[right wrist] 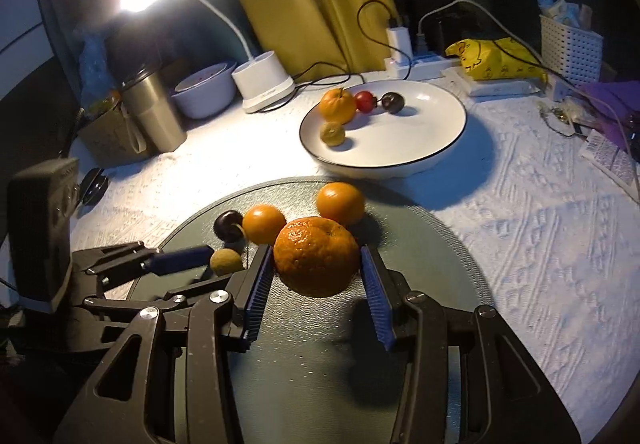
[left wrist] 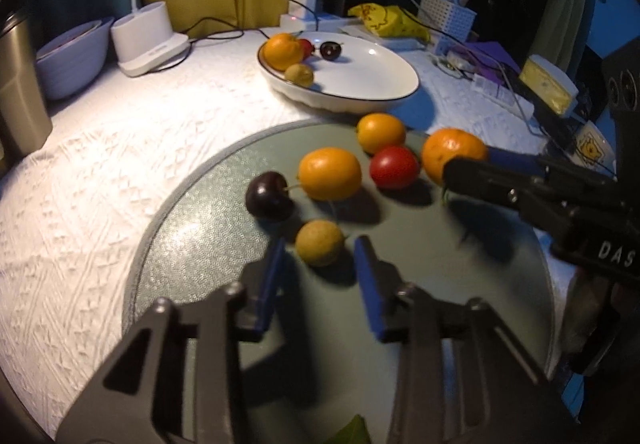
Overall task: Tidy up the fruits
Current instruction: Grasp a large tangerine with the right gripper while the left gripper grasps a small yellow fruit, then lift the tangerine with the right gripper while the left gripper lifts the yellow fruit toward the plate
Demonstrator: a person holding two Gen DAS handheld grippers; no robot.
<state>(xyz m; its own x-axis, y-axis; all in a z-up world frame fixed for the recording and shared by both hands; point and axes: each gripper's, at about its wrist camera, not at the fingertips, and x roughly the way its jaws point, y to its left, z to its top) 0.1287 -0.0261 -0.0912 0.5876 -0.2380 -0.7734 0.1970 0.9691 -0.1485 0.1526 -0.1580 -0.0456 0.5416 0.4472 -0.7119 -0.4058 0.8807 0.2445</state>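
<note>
While a white textured cloth covers the table, a round grey-green mat lies on it near the cameras, and a white plate with a dark rim sits just beyond the mat's far edge. Behind them stand a white lamp base, a steel tumbler, a pale bowl, a white lattice basket and a yellow bag.

On the plate lie four fruits, gathered at its left side: an orange, a red cherry tomato touching it, a dark cherry just right of that, and a small yellow-green fruit nearer the rim.

Across the mat, the right claw stands released, its blue ribbed pads on either side of a large mandarin; the left pad looks close against the peel and the right pad just beside it, and the fruit rests on the mat. Two smaller oranges lie just beyond it, with a red tomato between the mandarin and the nearer orange. A dark cherry with a stem lies at the left end of the group.

Left of all this, the left claw is also released, its blue fingers flanking a small yellow-green fruit that sits on the mat; neither pad clearly touches it.
</note>
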